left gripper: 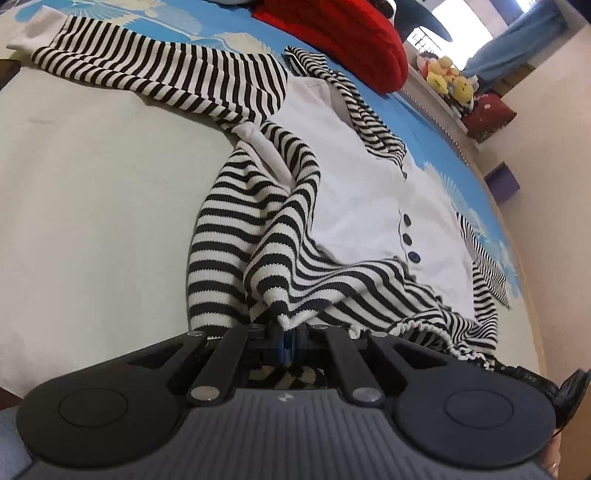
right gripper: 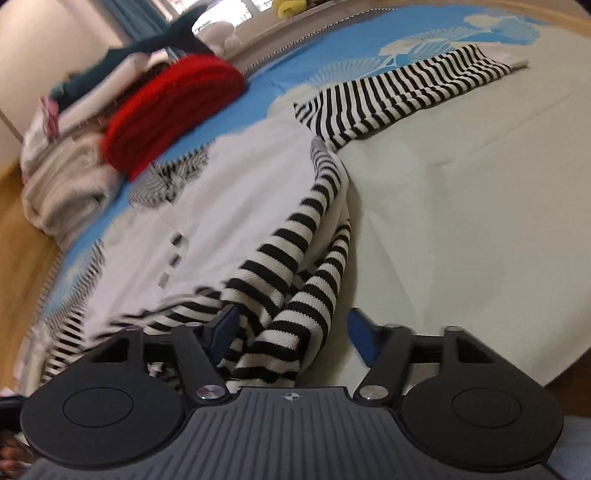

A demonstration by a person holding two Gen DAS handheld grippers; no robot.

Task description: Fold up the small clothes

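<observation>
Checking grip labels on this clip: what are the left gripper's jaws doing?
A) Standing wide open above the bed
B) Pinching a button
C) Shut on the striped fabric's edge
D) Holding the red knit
C: the left gripper is shut on the striped garment edge.

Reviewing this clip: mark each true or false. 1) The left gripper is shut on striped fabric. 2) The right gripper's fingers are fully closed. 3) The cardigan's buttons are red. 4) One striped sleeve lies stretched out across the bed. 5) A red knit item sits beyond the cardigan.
1) True: the left gripper pinches the cardigan at its striped hem.
2) False: the right gripper has its fingers apart, with striped fabric between them.
3) False: the buttons are dark.
4) True: the striped sleeve lies extended.
5) True: the red knit item lies behind it.
</observation>
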